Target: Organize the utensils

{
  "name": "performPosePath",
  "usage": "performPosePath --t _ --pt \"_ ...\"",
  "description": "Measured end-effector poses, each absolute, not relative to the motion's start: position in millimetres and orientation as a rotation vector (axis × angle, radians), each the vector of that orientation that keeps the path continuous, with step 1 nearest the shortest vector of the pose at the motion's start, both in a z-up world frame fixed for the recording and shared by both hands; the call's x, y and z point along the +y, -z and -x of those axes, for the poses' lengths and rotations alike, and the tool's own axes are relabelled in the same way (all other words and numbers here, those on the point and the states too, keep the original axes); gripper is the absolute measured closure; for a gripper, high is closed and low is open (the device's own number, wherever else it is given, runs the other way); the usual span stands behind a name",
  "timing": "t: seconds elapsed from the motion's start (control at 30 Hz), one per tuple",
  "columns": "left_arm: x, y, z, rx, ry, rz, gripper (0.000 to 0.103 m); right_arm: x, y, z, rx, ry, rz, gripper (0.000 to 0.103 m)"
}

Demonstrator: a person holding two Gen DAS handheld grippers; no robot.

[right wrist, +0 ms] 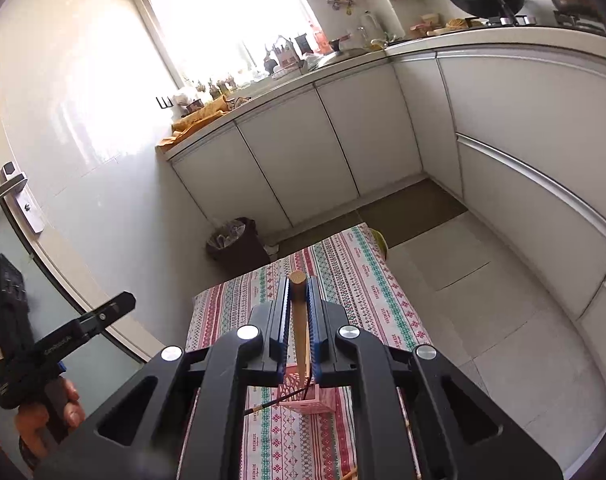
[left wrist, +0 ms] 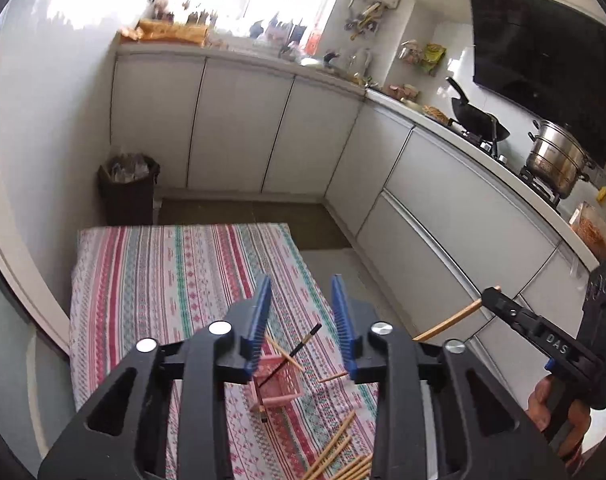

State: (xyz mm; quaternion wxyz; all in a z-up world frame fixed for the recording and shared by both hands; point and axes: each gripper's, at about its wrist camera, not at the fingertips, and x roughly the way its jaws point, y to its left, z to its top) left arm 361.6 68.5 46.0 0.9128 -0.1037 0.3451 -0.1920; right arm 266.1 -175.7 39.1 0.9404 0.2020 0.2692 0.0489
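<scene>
Right gripper: you pinch one wooden chopstick upright, its tip aimed at the pink basket below.
Left gripper: spread, holding nothing, above the basket.
Loose chopsticks: scattered on the striped tablecloth, awaiting collection.

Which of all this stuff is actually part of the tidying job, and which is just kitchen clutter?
Part of the job:
pink slatted plastic basket
loose wooden chopsticks
wooden chopstick in the right gripper
black chopstick leaning in the basket

Just lying about:
black wok
steel pot
dark waste bin
</scene>
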Motion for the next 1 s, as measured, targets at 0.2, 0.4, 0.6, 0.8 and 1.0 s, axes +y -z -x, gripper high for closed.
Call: performPosePath --t 0.2,0.4,0.6,0.8,1.0 --pt "88 39 -440 1.133 0.479 0.372 0.045 -194 -30 -258 0.561 -0.081 -0.454 0.094" --pt "97 145 -517 1.432 0.426 0.536 0.036 -220 -4 -257 0.569 -0.052 -0.506 0.094" --pt "86 233 -586 1.53 0.426 0.687 0.036 -245 23 -291 0.59 -0.009 -0.516 0.094" --pt "45 271 -632 1.588 0.436 0.597 0.036 -252 50 -332 0.608 -0.004 -0.51 0.094" --pt "9 289 -644 1.643 0.441 0.426 0.09 -251 73 -354 0.643 -0.025 -0.514 0.094"
